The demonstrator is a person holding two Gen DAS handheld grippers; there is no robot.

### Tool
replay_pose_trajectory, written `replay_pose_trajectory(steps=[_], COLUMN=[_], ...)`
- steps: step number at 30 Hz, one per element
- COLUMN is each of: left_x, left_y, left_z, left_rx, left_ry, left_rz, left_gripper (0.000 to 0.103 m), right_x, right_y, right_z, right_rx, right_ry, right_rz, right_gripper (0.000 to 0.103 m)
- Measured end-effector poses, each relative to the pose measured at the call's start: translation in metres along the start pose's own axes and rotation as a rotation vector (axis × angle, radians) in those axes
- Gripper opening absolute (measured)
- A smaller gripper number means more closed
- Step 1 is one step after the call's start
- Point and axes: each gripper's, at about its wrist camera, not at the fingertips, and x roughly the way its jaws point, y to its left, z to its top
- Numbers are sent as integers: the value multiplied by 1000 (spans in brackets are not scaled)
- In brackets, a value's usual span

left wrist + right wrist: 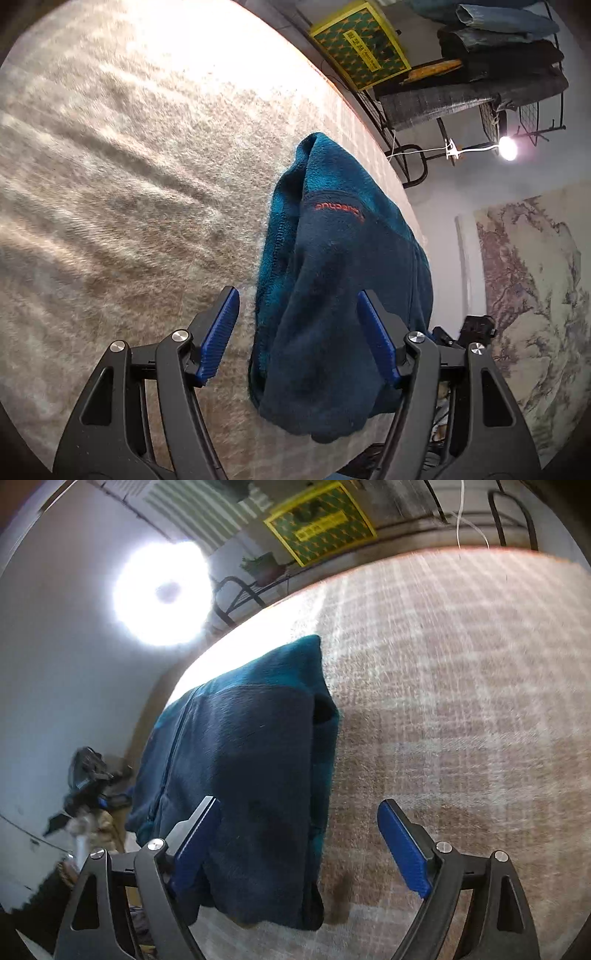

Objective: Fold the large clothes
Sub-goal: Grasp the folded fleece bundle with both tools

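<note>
A folded blue fleece jacket (332, 266) with an orange chest logo lies on a beige checked blanket (129, 184), close to its edge. My left gripper (298, 295) hangs open over the jacket's near end. Its left pad (221, 332) stands clear over the blanket and its right pad (376, 343) is beside the cloth. In the right wrist view the same jacket (251, 760) lies flat with its far corner teal. My right gripper (298, 803) is open above its near edge, one pad (195, 842) over the fleece and the other pad (402, 845) over bare blanket (461, 701).
Past the blanket's far edge stand a yellow-green patterned box (360, 51) and a black wire rack with folded jeans (506, 33). A bright lamp (162, 590) glares at the left. A painted wall hanging (528, 295) is at the right. Blanket spreads wide beside the jacket.
</note>
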Motion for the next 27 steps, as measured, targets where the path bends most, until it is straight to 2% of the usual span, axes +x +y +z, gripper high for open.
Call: replay_pose_trajectory(steps=[5, 7, 13, 18, 24, 25, 27], left_x=[12, 19, 38, 46, 56, 57, 61], left_y=[11, 11, 12, 8, 0, -1, -5], left_z=[10, 13, 17, 22, 27, 26, 24], left_rx=[-45, -54, -30, -25, -11, -6, -6], left_ry=[18, 31, 81, 86, 82, 87, 97], left_rz=[-39, -54, -55, -82, -91, -87, -78], left_gripper=[68, 68, 68, 68, 65, 57, 51], right_x=[19, 27, 37, 47, 59, 61, 64], right_y=[-15, -17, -26, -28, -24, -22, -17], right_z=[2, 3, 16, 22, 24, 24, 20], right_rx=[66, 72, 98, 109, 123, 116, 129], right_ry=[43, 55, 36, 24, 43, 49, 65], right_rz=[81, 84, 130, 172, 260, 266, 298], right_gripper=[88, 88, 87, 88, 72, 69, 63])
